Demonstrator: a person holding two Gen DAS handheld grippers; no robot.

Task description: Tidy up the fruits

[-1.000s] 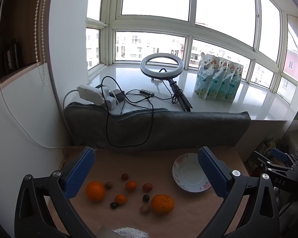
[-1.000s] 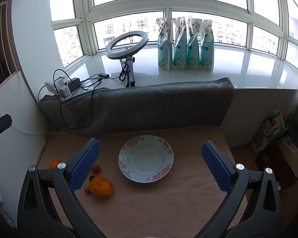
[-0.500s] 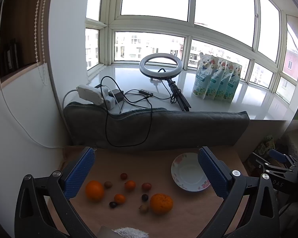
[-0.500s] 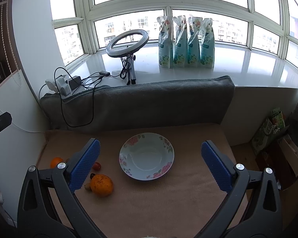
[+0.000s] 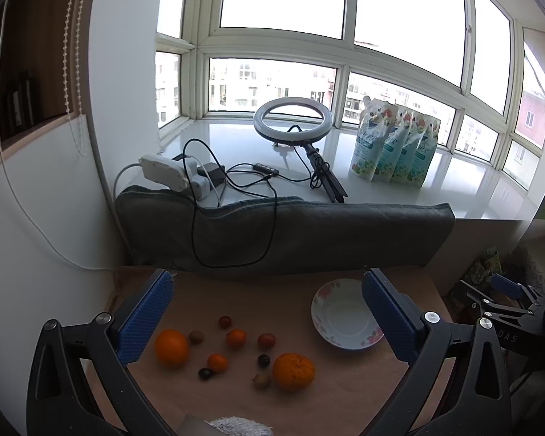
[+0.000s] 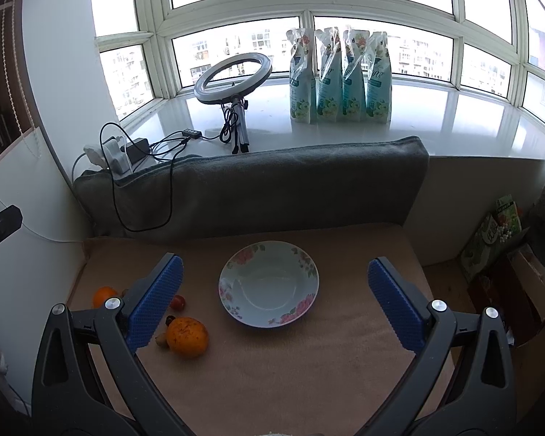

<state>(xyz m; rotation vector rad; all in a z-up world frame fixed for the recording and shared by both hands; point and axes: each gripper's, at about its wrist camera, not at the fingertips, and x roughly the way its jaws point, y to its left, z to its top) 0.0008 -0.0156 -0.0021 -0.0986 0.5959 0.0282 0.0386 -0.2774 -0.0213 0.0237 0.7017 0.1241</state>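
Several fruits lie on a brown table: a smooth orange (image 5: 171,347) at left, a rough tangerine (image 5: 293,371) at right, small kumquats (image 5: 235,338), cherry tomatoes (image 5: 266,340) and dark small fruits between them. An empty floral plate (image 5: 345,314) sits to their right. My left gripper (image 5: 267,312) is open and empty, held above the fruits. My right gripper (image 6: 272,299) is open and empty, framing the plate (image 6: 269,283); the tangerine (image 6: 187,336) lies by its left finger, which hides part of the fruit pile.
A grey cushion (image 5: 290,236) lines the table's far edge below a white windowsill with a ring light (image 5: 293,120), cables and a power strip (image 5: 163,172), and several pouches (image 5: 396,152). A box and clutter (image 6: 508,265) stand right of the table. The right gripper's body (image 5: 505,301) shows at right.
Both views have shifted slightly; the left view drifts a little so the fruits and plate sit slightly lower left. Both grippers stay open and nothing on the table has moved.
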